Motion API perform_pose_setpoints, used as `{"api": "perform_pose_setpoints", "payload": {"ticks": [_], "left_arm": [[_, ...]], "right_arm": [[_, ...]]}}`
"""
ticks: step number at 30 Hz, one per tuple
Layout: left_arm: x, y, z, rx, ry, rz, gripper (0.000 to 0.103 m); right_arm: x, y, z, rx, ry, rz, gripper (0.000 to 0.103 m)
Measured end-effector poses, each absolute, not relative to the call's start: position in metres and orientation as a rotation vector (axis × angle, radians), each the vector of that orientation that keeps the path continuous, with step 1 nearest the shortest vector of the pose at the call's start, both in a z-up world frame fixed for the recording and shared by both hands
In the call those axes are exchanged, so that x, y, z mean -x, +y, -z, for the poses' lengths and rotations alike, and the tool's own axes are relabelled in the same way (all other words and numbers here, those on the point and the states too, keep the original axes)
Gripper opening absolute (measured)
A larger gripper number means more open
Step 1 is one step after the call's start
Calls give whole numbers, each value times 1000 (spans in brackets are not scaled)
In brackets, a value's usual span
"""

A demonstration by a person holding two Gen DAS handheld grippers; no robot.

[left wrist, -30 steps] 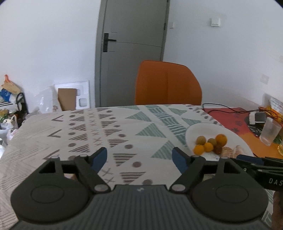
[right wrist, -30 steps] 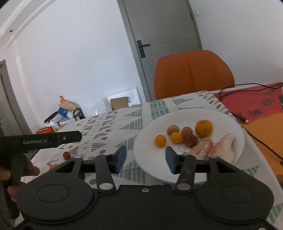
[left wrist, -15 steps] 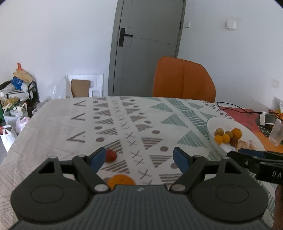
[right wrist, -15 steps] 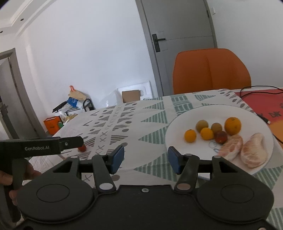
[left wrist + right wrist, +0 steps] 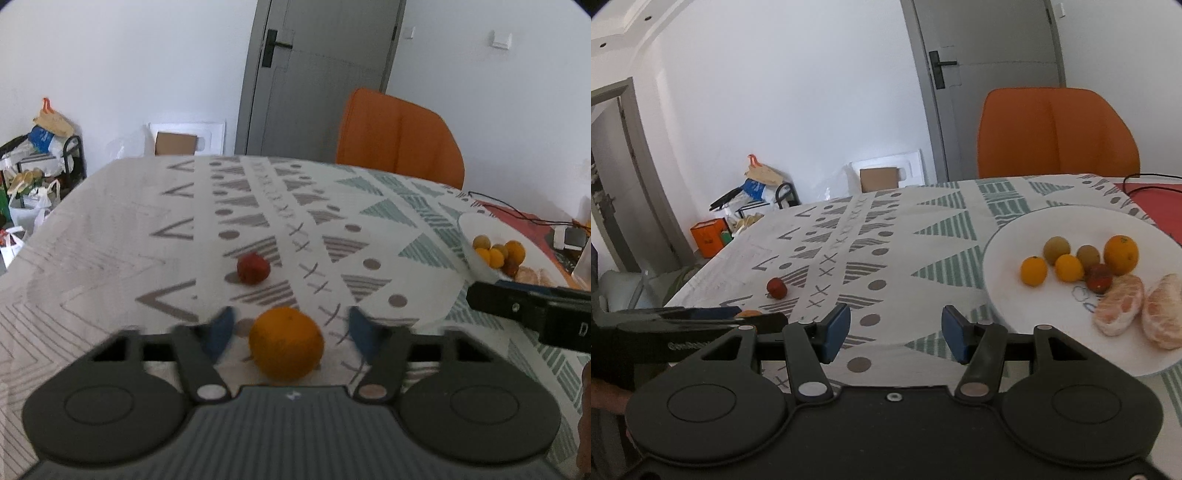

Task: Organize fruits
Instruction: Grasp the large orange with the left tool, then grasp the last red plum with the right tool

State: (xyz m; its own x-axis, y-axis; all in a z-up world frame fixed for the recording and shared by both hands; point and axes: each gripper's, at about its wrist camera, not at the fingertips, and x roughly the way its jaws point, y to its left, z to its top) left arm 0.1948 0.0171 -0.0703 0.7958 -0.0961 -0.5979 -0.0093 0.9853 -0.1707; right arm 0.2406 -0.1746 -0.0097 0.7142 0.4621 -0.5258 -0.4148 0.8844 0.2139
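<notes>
White plate (image 5: pixel 1015 314) holds seven fruits, sorting mostly done | orange (image 5: pixel 285 343) and small red fruit (image 5: pixel 253 268) left on tabletop (image 5: pixel 110 229) | left hand-held gripper (image 5: pixel 288 326) apart, straddling orange, not clamped | right hand-held gripper (image 5: pixel 894 328) apart, empty, beside plate

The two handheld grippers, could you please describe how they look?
The left gripper and right gripper match: black bodies with round side discs, angled black fingers with silver pivot screws, and blue pads. The left's side bears white lettering, blurred here.
</notes>
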Motion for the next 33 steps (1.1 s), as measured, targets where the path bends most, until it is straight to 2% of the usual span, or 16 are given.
{"api": "perform_pose_setpoints", "payload": {"ticks": [1, 33], "left_arm": [[-195, 20, 73, 180, 662, 52, 40], [-172, 131, 60, 327, 569, -153, 39]], "right_arm": [[-241, -172, 10, -80, 608, -492, 55], [-285, -39, 13, 63, 690, -712, 54]]}}
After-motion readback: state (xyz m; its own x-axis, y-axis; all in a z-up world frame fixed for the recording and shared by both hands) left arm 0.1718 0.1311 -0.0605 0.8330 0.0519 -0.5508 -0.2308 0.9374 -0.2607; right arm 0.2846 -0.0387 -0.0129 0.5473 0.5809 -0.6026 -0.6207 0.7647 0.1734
